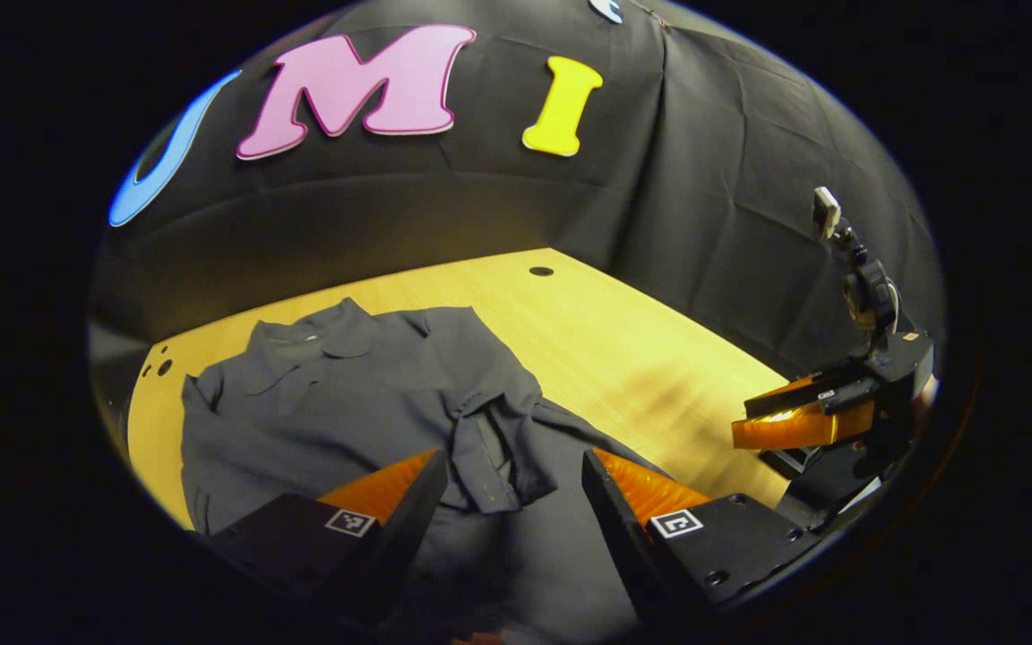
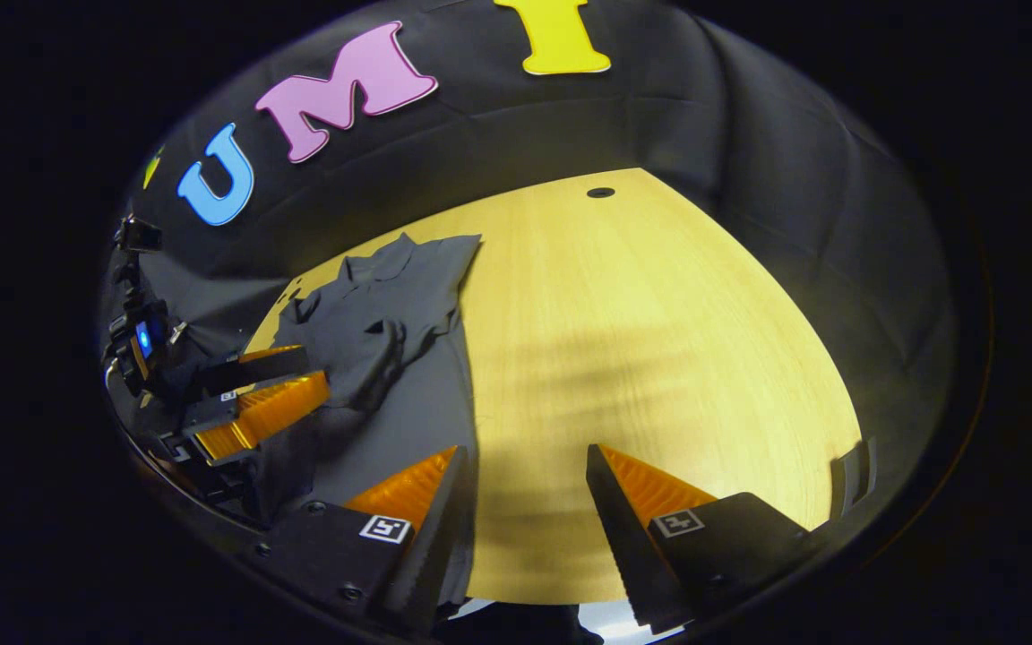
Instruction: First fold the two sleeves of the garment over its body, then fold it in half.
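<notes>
On the table [image 2: 659,313], garment [image 1: 337,403] lies lengthwise, collar [image 1: 319,336] toward wall.

A dark grey shirt [image 1: 346,403] lies on the light wooden table [image 1: 623,349].

Recording booth, black cloth wall [image 1: 731,179] draped behind, pale wooden desk [image 2: 659,340] with cable holes, small mounted camera [image 1: 828,213]
</notes>
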{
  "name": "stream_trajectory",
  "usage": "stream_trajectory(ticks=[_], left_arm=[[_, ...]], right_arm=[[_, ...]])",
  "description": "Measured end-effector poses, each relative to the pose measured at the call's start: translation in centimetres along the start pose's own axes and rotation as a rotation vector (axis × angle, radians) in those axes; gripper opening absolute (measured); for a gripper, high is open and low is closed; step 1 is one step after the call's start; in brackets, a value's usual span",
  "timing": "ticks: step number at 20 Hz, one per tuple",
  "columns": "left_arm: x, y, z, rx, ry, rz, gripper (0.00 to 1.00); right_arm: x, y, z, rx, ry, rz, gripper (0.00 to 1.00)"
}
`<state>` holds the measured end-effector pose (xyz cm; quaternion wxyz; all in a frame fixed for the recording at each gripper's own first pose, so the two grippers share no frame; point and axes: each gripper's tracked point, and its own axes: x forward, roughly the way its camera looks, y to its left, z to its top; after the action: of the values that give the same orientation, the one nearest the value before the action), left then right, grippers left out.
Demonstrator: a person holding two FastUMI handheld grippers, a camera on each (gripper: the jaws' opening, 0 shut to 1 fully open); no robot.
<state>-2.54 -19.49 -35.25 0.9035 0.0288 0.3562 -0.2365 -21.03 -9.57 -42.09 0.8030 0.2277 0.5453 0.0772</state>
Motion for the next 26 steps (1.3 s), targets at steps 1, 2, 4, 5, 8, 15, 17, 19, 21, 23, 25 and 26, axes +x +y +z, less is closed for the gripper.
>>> stream_trajectory(ticks=[1, 2, 4, 5, 8, 15, 17, 19, 21, 23, 25, 26], left_arm=[[-1.6, 0.8, -0.3, -0.006, -0.005, 0.019, 0.96], [-3.2, 1.5, -0.9, -0.015, 0.001, 0.036, 0.95], [-6.4, 3.6, -2.6, -0.033, 0.022, 0.080, 0.96], [-7.9, 4.7, -3.6, -0.042, 0.034, 0.103, 0.96], [-11.9, 7.8, -7.2, -0.072, 0.091, 0.162, 0.96], [-13.0, 17.1, -15.0, -0.162, 0.247, 0.333, 0.96], [-13.1, 18.9, -17.5, -0.172, 0.303, 0.372, 0.96], [-14.3, 20.4, -20.1, -0.183, 0.367, 0.411, 0.96], [-16.5, 21.3, -21.9, -0.201, 0.397, 0.440, 0.95], [-18.8, 21.6, -23.3, -0.230, 0.413, 0.452, 0.98], [-20.6, 21.9, -24.4, -0.249, 0.423, 0.465, 0.99], [-21.2, 22.0, -25.0, -0.256, 0.434, 0.470, 0.99]], right_arm=[[-0.3, 0.7, -0.5, -0.004, 0.009, 0.007, 0.84], [-0.7, 1.4, -1.2, -0.009, 0.020, 0.011, 0.87], [-1.3, 2.6, -2.6, -0.017, 0.042, 0.008, 0.88], [-1.5, 3.1, -3.4, -0.018, 0.055, 0.005, 0.88], [-1.9, 4.5, -6.3, -0.027, 0.109, -0.005, 0.88], [-1.4, 7.1, -9.1, -0.044, 0.157, -0.035, 0.88], [-1.1, 7.3, -9.5, -0.048, 0.162, -0.047, 0.88], [-0.8, 7.4, -9.8, -0.046, 0.168, -0.061, 0.88], [-0.5, 6.9, -10.4, -0.046, 0.177, -0.086, 0.88], [-0.4, 6.5, -11.3, -0.034, 0.196, -0.105, 0.88], [-0.3, 6.1, -12.3, -0.022, 0.214, -0.120, 0.88], [-0.2, 6.0, -12.7, -0.021, 0.221, -0.127, 0.88]])
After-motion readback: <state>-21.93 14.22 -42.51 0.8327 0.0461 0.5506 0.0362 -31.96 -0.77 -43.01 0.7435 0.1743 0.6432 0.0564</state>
